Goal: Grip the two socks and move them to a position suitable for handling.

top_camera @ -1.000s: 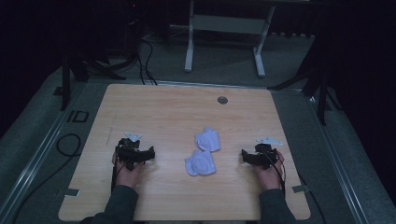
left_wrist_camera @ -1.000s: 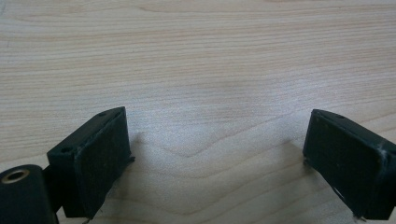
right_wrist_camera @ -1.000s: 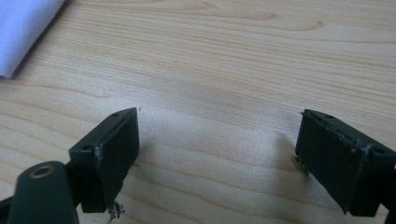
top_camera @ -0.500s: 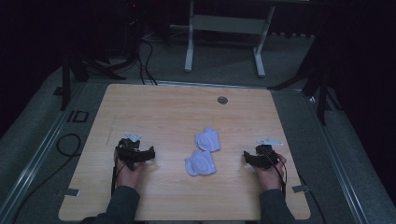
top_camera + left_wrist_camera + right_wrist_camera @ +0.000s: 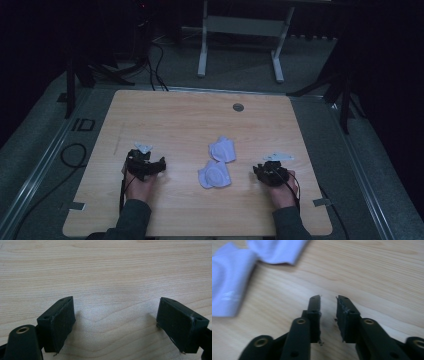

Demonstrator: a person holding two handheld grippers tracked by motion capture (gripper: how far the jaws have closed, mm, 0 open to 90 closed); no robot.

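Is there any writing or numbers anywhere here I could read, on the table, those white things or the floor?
"ID": large dark letters on the grey floor left of the table.
White items: no print legible; a pale smudge on one in the right gripper view is too blurred to read.
Grippers: no lettering seen on either.

Dim room; grey carpet floor [image 5: 380, 165]; white metal stand [image 5: 240, 30] behind wooden table [image 5: 175, 120].
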